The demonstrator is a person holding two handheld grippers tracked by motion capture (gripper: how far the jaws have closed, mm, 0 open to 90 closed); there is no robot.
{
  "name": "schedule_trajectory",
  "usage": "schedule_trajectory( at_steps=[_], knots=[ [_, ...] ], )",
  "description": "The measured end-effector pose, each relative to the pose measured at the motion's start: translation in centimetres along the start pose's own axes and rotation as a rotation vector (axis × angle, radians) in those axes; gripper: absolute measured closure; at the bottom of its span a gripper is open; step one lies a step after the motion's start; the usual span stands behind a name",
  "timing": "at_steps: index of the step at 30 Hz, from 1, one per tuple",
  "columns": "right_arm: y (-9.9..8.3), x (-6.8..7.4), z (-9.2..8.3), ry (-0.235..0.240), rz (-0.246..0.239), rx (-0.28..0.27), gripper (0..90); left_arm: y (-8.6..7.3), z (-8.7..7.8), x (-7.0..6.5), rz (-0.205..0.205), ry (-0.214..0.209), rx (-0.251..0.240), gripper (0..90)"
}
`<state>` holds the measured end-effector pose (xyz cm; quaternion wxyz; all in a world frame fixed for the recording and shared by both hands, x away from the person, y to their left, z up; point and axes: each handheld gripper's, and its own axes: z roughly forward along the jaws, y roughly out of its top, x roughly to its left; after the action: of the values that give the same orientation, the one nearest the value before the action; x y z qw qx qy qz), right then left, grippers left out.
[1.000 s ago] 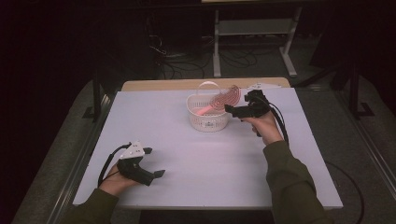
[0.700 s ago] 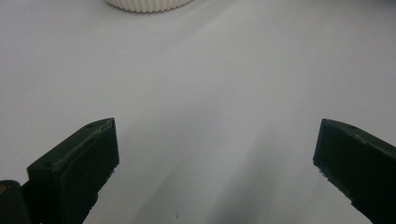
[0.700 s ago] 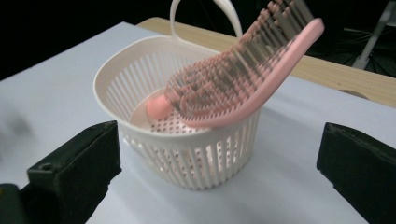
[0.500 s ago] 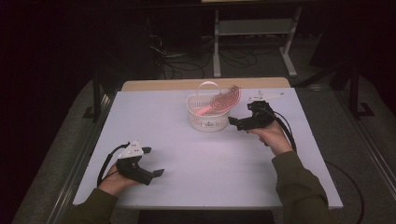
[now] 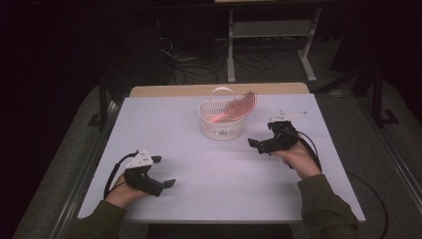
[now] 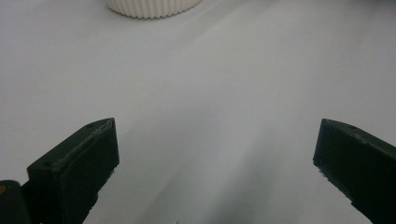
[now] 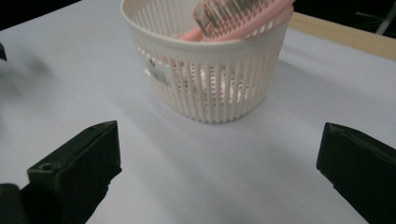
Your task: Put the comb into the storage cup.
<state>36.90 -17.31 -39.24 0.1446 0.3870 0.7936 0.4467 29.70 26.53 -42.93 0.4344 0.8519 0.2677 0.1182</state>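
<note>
The pink hairbrush (image 5: 235,110) lies in the white slatted basket (image 5: 222,128), handle down among the ribs and bristled head propped up over the rim on the side away from the right gripper (image 5: 264,144), which is why it leans rather than lies flat: it is longer than the basket is wide. Seen along that gripper's own jaws, the basket (image 7: 210,79) stands ahead and between them, near but apart, the brush head (image 7: 236,14) poking over its far rim. The jaws stand wide apart with nothing between them but bare table (image 7: 224,186), so this tool is released and holds nothing (I judge the placing done and the hand clear of the basket).

The left gripper (image 5: 161,173) rests low on the table (image 5: 164,119) at the person's near side, well apart from the basket, its jaws also spread and empty; ahead of them is plain white surface, with the ribbed foot of the basket (image 6: 152,7) far off at the top. It sits idle there, I judge, because a one-handed drop needs no second grip
</note>
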Motion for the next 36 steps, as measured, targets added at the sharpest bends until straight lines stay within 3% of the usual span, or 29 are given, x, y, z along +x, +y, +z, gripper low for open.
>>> schedule_trajectory(
  at_steps=[11,17,36],
  knots=[
    [-1.5,1.2,-1.0,0.027,-0.011,-0.014,0.0,0.0,-0.1,0.1,-0.003,-0.005,-0.009,0.0],
    [-2.8,1.8,-1.0,0.025,-0.021,0.006,0.0,0.0,-0.2,0.1,-0.005,-0.007,-0.011,0.0],
    [-6.9,3.2,-2.8,0.043,0.007,-0.005,0.0,0.0,-0.2,0.1,-0.005,-0.005,-0.012,0.0]
  ],
)
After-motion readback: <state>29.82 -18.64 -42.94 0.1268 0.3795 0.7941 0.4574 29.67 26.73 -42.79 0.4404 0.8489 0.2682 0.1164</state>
